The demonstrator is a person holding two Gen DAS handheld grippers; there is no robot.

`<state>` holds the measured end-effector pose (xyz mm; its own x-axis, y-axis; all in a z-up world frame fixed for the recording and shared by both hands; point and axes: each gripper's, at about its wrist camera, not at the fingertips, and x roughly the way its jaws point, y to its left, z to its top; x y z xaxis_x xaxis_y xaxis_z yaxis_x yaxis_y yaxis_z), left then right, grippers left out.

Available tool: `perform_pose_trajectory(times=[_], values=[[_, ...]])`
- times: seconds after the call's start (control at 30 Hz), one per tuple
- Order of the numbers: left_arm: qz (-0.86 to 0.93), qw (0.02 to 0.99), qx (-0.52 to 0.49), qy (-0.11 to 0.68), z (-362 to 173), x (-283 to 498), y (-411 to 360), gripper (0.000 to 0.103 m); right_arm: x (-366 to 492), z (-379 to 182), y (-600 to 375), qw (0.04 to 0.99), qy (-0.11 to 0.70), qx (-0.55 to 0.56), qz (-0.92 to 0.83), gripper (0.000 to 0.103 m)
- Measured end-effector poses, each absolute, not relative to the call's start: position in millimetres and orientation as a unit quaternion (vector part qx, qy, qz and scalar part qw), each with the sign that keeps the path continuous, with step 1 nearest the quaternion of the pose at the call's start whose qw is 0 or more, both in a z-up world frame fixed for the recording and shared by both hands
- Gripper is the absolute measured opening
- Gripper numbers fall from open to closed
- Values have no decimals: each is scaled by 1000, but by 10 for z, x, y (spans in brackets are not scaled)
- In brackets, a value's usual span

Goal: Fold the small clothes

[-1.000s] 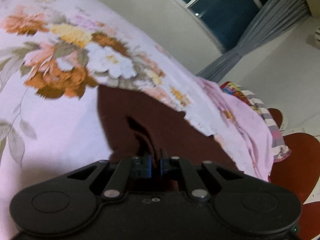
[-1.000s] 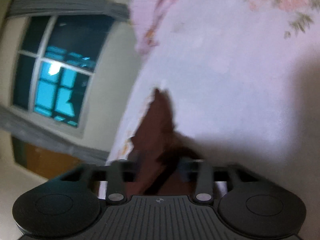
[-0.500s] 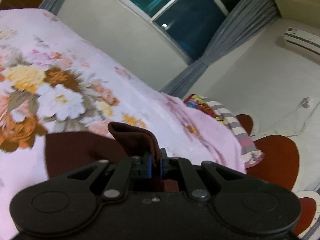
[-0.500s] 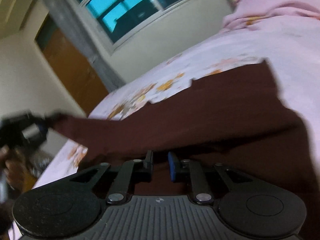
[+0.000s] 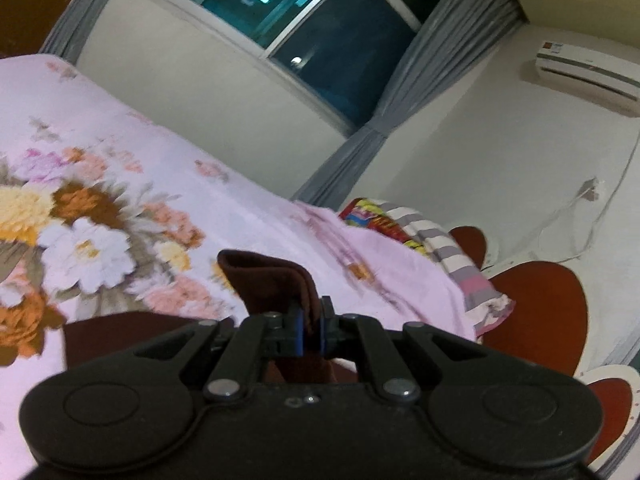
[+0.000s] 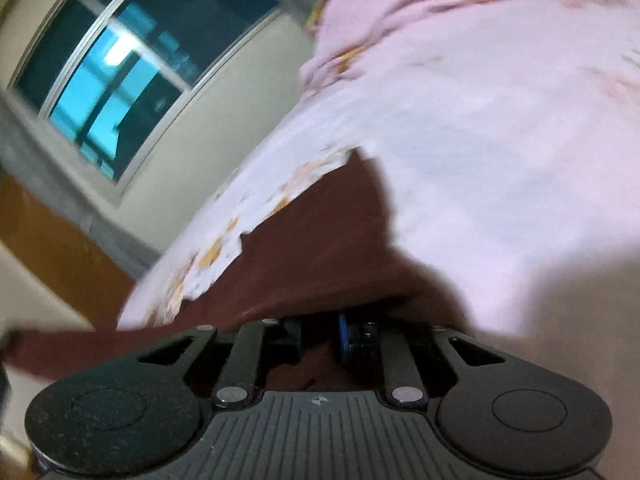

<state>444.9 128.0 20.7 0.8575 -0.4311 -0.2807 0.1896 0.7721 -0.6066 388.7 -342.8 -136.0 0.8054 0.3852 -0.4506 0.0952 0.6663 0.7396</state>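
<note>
Garment (image 5: 276,284) on the bedsheet (image 5: 120,168), one edge up off it. Pillow (image 5: 448,248) at the bed's far right; window (image 5: 304,28) on the wall behind the bed.

right wrist view is motion-blurred, maroon garment (image 6: 320,248) runs off its left edge and under the right gripper (image 6: 320,340) body; left view cuts the air conditioner (image 5: 588,76) at right edge.

Two fisheye views, each from a hand-held gripper looking forward along its fingers, low and close over a bed (image 5: 120,152). Both tilt toward the window (image 5: 304,28) wall. Both show the brown cloth (image 5: 272,276), floral sheet and window.
</note>
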Motion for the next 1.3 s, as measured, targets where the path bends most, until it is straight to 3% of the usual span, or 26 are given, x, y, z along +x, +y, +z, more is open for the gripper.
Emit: perform_pose_trajectory(times=[0.37, 0.57, 0.67, 0.73, 0.77, 0.83, 0.87, 0.93, 1.13, 1.17, 1.2, 1.27, 1.3], values=[[-82, 883, -321, 334, -1182, 4375, 1751, 6, 3401, -1386, -3947, 827, 321, 451, 103, 18], [-84, 888, -317, 324, -1159, 4324, 1784, 6, 3641, -1086, -3873, 872, 257, 403, 105, 18], [-79, 897, -281, 333, -1088, 4326, 1674, 13, 3898, -1062, -3666, 888, 273, 352, 117, 18], [-85, 898, -272, 334, -1070, 4284, 1689, 17, 4092, -1194, -3560, 895, 328, 292, 84, 17], [-80, 901, -271, 329, -1058, 4230, 1708, 17, 4146, -1252, -3602, 889, 342, 296, 78, 7], [-53, 915, -255, 309, -957, 4105, 1760, 27, 4172, -1178, -3700, 889, 337, 302, 62, 7], [-32, 926, -240, 291, -882, 4051, 1773, 37, 4168, -1077, -3714, 901, 325, 284, 44, 8], [-20, 938, -227, 261, -767, 4027, 1786, 42, 4218, -945, -3743, 914, 290, 277, 64, 8], [-36, 942, -176, 284, -796, 4607, 1461, 46, 4936, -918, -3537, 925, 306, 210, 82, 17], [-25, 937, -168, 304, -891, 4708, 1433, 48, 5061, -985, -3513, 921, 321, 201, 88, 20], [-16, 929, -162, 332, -1016, 4815, 1433, 48, 5208, -1089, -3468, 914, 356, 175, 78, 33], [-27, 931, -162, 326, -1091, 4804, 1483, 48, 5307, -1247, -3492, 909, 376, 160, 83, 33], [-30, 930, -162, 328, -1050, 4752, 1512, 50, 5245, -1187, -3533, 909, 375, 161, 83, 38]])
